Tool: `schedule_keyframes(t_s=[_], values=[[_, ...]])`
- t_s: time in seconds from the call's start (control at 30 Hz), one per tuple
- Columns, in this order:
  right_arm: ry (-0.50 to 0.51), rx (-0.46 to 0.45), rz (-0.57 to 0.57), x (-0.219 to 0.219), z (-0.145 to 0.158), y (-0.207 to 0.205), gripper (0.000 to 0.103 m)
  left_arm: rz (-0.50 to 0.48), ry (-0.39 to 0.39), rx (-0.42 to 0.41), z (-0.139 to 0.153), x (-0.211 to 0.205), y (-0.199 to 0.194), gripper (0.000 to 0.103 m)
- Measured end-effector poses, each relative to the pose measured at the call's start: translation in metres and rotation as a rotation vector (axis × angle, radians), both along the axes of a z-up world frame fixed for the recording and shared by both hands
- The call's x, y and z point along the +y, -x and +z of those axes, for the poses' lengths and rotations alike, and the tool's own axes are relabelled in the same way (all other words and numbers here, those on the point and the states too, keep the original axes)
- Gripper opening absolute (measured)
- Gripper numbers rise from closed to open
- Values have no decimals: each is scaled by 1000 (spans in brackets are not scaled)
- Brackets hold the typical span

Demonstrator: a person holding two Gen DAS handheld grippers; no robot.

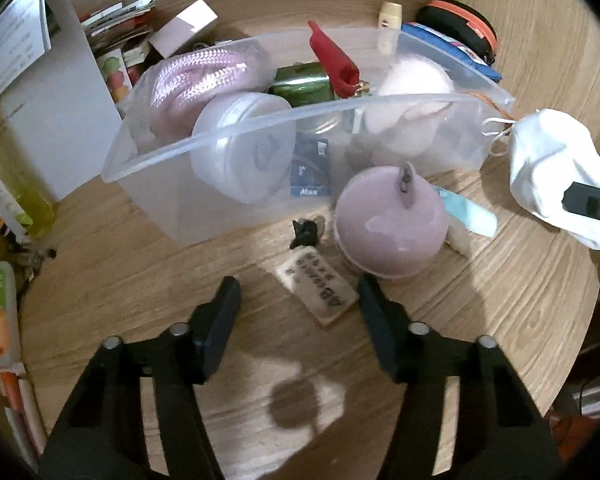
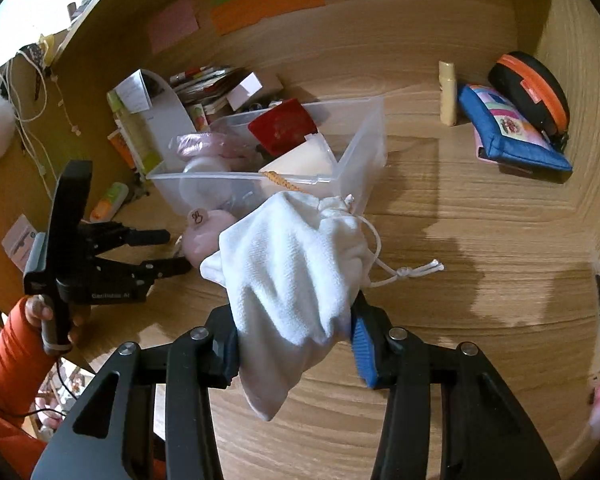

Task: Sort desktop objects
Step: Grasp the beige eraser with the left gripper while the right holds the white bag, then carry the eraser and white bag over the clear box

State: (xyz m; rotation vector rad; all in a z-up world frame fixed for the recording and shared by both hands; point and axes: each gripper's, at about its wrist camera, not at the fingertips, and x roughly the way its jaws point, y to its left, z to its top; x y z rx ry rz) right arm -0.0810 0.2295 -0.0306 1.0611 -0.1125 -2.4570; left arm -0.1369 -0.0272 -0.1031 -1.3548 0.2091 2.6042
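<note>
Desktop clutter is mostly piled in the clear plastic bin sitting mid-desk: pink rope, a round lidded tub, something red, a green shiny thing. Right gripper is clamped on a white drawstring pouch, pads squeezing the cloth from both sides, and the pouch hangs clear of the wooden desk just beside the bin's near corner. Left gripper has its jaws standing apart with nothing pinched; a little wooden tag with letters on it lies on the desk between the fingertips. A pink round case sits right against the bin's front wall. Blue pouch and black-orange case sit in the far corner.
</note>
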Motion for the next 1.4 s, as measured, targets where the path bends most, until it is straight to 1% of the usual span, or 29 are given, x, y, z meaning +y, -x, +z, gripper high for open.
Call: schedule_keyframes(t_s=[0.03,0.07,0.1,0.17,0.33,0.43,0.53,0.6,0.63,0.67,0.73,0.83,0.87,0.9,0.93,1.0,1.07,1.17,1.23,1.33,1.4], values=[[-1,0,-1,0,0,1,42,-2,-5,-1,0,-1,2,44],[-3,-3,-2,-1,1,3,42,-1,-16,-6,0,-3,4,39],[-4,-2,-3,0,1,2,42,3,-23,-8,1,-3,7,38],[3,2,-7,0,4,5,42,14,-22,4,1,-5,6,32],[31,25,-2,2,18,9,42,49,-49,17,1,-14,-1,27],[53,43,8,1,27,11,41,68,-60,13,2,-20,-4,26],[49,80,7,-1,38,11,42,80,-26,4,3,-22,-5,26],[43,100,4,-2,44,11,42,94,13,5,3,-21,-3,32],[38,107,7,-3,46,12,42,96,18,1,3,-21,-2,34],[29,114,9,-5,48,13,42,97,22,2,3,-20,0,34],[9,130,11,-8,50,15,42,101,13,2,3,-18,3,35],[20,121,25,-12,52,22,42,106,-17,0,1,-18,7,34],[23,119,27,-14,52,25,42,110,-21,4,1,-18,8,26],[22,122,27,-15,53,26,42,131,-16,11,2,-21,9,23],[19,128,25,-16,54,27,42,141,-21,11,2,-23,10,23],[20,142,21,-18,57,31,42,172,-63,19,3,-33,7,23],[33,148,24,-18,59,35,42,197,-77,26,6,-42,3,23],[26,160,10,-20,61,44,42,225,-96,49,16,-52,-5,23],[29,163,8,-21,63,51,42,250,-93,83,27,-57,-10,23],[43,171,13,-24,70,64,42,282,-62,158,48,-63,-15,23],[32,188,16,-28,77,71,42,280,-80,180,62,-66,-16,23]])
